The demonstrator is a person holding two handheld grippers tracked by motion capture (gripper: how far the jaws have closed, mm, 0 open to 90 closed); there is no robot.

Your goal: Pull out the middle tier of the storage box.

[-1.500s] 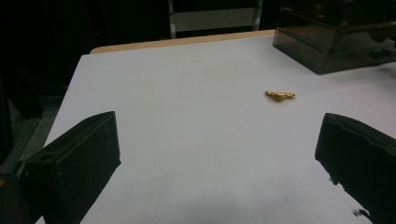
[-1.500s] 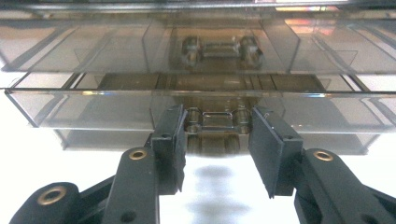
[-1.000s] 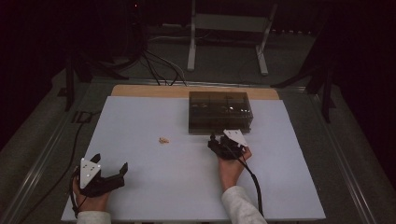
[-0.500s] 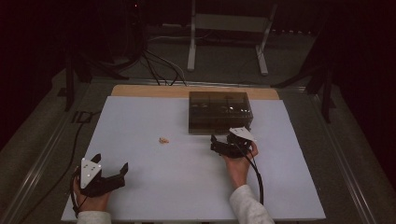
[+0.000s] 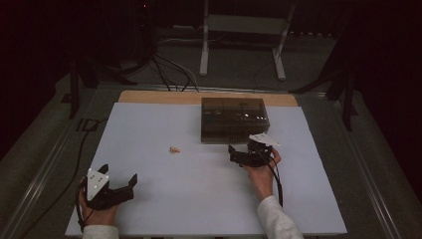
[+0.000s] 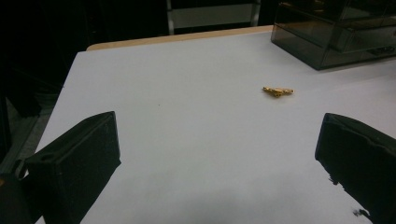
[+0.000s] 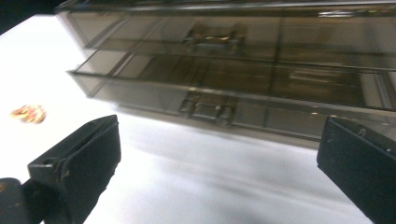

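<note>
While wide open, right tool (image 5: 238,154) | drawer box (image 5: 234,119) just ahead, apart

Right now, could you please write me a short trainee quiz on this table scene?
1. True or false: the right tool grips the lower drawer handle.
2. Which thing lies loose on the white mat? A) a gold trinket B) a spoon C) a cup
3. Fill in: the smoky drawer box shows ___ drawers, one above the other.

Key: 1. False; its jaws stand wide open, short of the handle, with nothing between them. 2. A. 3. Two. The left tool is open too, resting near the mat's front corner.
</note>
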